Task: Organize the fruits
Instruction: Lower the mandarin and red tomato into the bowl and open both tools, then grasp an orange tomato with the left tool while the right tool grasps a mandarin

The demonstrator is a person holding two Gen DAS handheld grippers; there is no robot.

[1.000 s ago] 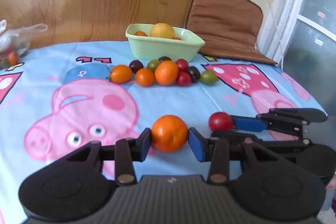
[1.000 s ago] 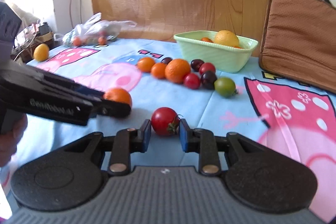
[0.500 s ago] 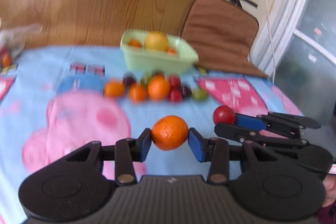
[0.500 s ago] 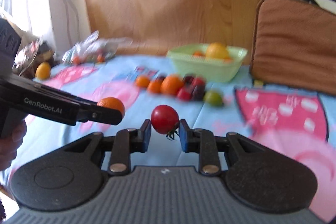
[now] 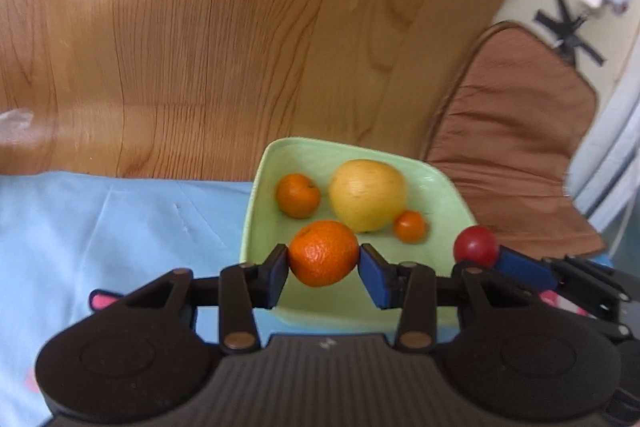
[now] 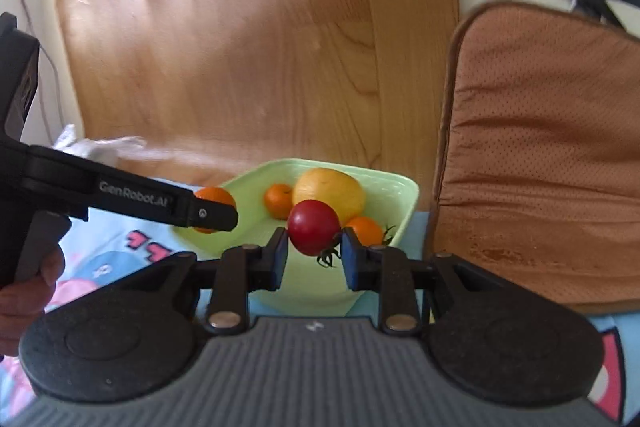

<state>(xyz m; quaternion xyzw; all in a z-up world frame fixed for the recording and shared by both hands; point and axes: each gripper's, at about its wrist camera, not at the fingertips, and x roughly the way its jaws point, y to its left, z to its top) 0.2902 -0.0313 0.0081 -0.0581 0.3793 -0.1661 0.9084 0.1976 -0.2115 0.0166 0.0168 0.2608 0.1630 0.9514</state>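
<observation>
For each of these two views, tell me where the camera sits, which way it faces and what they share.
Left wrist: sits on the left claw, looking forward and down into the green bowl; its fingers grip an orange, and the right claw's tip with the tomato shows at right.
Right wrist: sits on the right claw, facing the same bowl; the left claw and the person's hand show at left.
Shared: bowl, yellow fruit, orange, tomato.

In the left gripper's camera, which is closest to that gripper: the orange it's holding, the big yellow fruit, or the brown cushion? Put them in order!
From the left gripper, in the left wrist view:
1. The held orange, right between the fingertips, over the green bowl.
2. The big yellow fruit, in the bowl, just beyond.
3. The brown cushion, behind the bowl, to the right.
</observation>
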